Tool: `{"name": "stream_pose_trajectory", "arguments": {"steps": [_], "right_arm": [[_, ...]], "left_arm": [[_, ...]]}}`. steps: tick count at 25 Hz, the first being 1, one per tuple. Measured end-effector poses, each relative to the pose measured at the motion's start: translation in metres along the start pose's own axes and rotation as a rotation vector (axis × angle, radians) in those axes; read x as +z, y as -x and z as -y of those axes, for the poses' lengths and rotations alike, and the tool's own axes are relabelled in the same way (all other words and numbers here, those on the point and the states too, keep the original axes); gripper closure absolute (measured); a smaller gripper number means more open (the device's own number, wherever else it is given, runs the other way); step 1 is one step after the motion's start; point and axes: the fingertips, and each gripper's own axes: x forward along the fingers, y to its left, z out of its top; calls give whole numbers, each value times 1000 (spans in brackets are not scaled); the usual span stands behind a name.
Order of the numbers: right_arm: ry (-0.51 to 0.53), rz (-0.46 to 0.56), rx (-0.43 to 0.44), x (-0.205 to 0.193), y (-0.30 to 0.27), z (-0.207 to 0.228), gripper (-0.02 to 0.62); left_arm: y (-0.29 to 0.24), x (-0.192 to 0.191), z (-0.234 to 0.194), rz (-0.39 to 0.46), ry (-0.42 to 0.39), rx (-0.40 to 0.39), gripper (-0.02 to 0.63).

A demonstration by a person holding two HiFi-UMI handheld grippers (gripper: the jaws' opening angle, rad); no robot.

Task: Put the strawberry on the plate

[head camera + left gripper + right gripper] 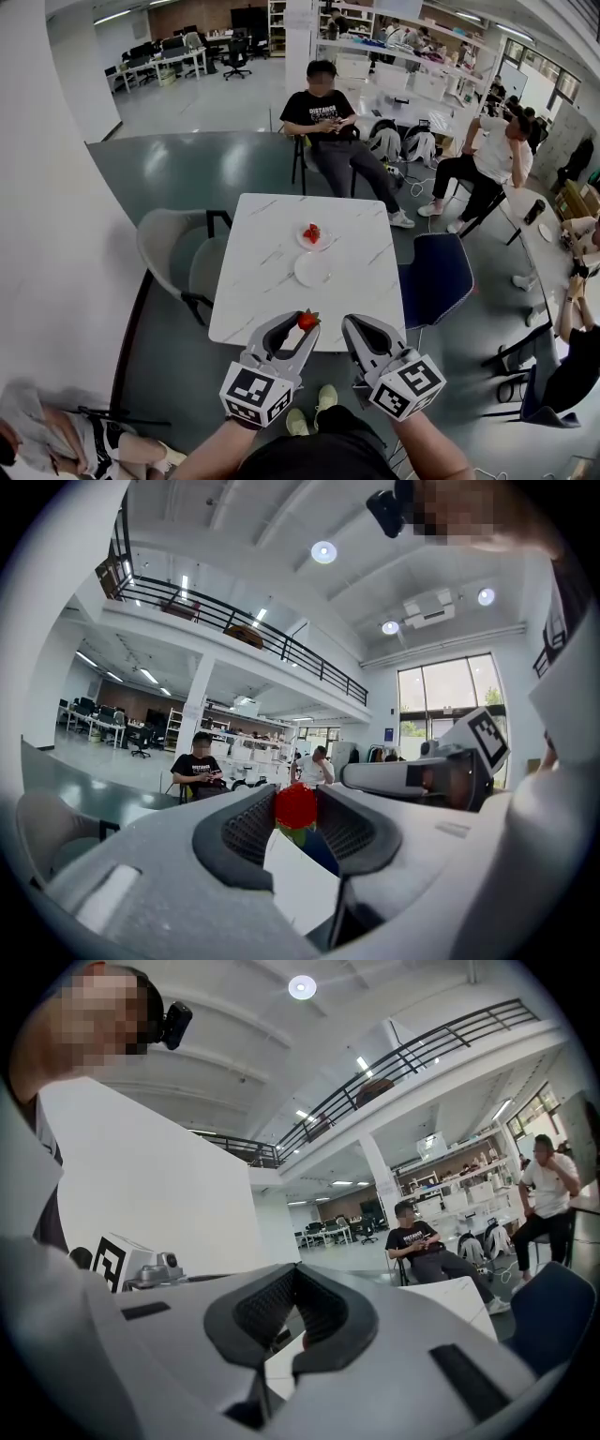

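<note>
Between the jaw tips of my left gripper point(302, 328) sits a red strawberry point(307, 321), held over the near edge of the white table point(262, 281). In the left gripper view the strawberry point(296, 806) is pinched between the dark pads. An empty white plate point(312, 270) lies mid-table. Just behind it, a second plate point(323, 244) carries another strawberry point(311, 233). My right gripper point(350, 325) is beside the left one, shut on nothing; its pads point(281, 1302) meet in the right gripper view.
A grey chair point(173, 251) stands at the table's left and a blue chair point(437, 277) at its right. A seated person point(328, 131) is beyond the far edge, others at the right. A white wall point(47, 187) runs along the left.
</note>
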Motion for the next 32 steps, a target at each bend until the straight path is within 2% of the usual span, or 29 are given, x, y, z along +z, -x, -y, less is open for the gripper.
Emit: {"name": "stream_pose_trajectory", "arguments": {"steps": [7,18,27,32], "right_arm": [[-11,-3,9,-6,-33,30,592],[-62,-59,42,-6,-111,119,592],[-95,-129,71,-30,-166,202,592],[-117,-164,75,-49,-188,227,592]], "left_arm": [[-35,-13,-28,-22,-4,4,476],[-129,-32,-88,-88,25,49,476],[-214,-73,-132,-172,31,94,476],[-237,-109,-151,-245,32,104,476]]}}
